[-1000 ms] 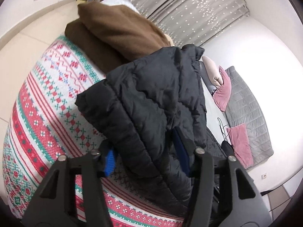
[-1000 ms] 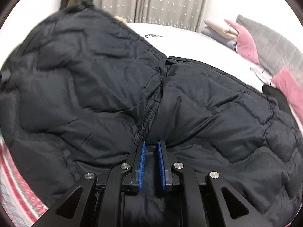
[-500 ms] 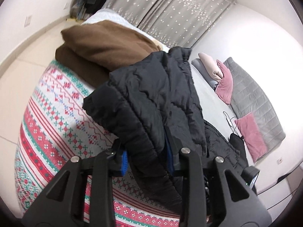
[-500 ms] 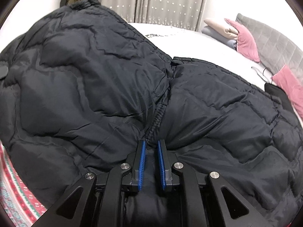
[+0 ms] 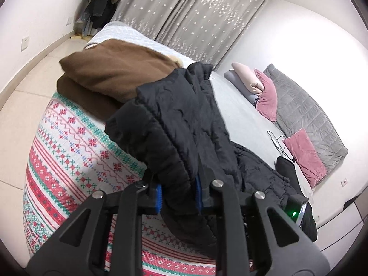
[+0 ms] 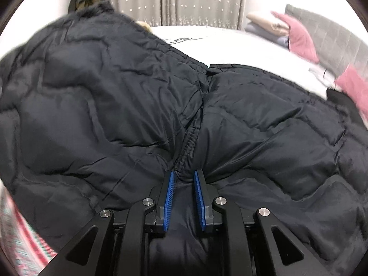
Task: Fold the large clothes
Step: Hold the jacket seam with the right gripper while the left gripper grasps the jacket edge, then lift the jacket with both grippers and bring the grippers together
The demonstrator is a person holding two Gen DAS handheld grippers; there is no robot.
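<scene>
Two grippers are working on one big black coat on the bed.

From the left wrist camera, the left gripper (image 5: 178, 192) has its blue fingers (image 5: 158, 195) pinching a thick, bunched edge of the black coat (image 5: 174, 119). A second ago these fingers were spread wide around the cloth. Now they have closed in on it, and the coat hangs up from the bed (image 5: 239, 115) in a tall hump. It is over the patterned blanket (image 5: 76, 142) at the near edge of the bed, just beside a folded brown blanket (image 5: 119, 73). Pink pillows (image 5: 266, 96) lie at the far edge.

From the right wrist camera, the right gripper (image 6: 184, 195) has its blue fingers (image 6: 169, 197) close together on a stitched seam of the coat (image 6: 103, 103). They look a little wider apart than a second ago, but I think they are pinching the seam. The coat fills nearly all of this view, and the edges look blurry.

I think both sides are now held, so the coat can be lifted and folded over.
</scene>
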